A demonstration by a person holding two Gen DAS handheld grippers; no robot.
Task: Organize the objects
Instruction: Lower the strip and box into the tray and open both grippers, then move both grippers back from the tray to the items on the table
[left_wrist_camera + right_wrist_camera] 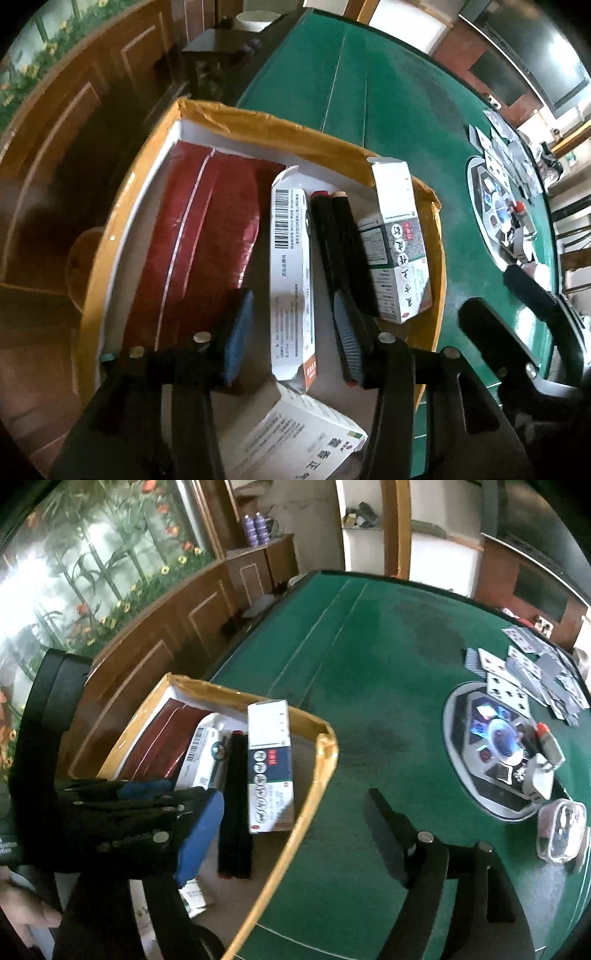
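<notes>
A yellow-rimmed cardboard box (258, 125) sits at the edge of the green table (388, 110). Inside lie a red packet (207, 221), a long white barcode carton (291, 280), two black markers (343, 254), an upright white medicine box (399, 243) and another white box (295, 439) near the front. My left gripper (291, 339) is open over the box, its fingers either side of the long carton, holding nothing. My right gripper (295, 830) is open and empty over the box's right rim (317, 775). The box contents also show in the right wrist view: markers (236, 805), medicine box (269, 764).
Playing cards (528, 675) lie spread at the table's far right. A round grey console (495, 749) sits in the table, with a small white bottle (543, 768) and a clear plastic case (561, 830) beside it. Wooden wall panelling (166, 635) runs along the left.
</notes>
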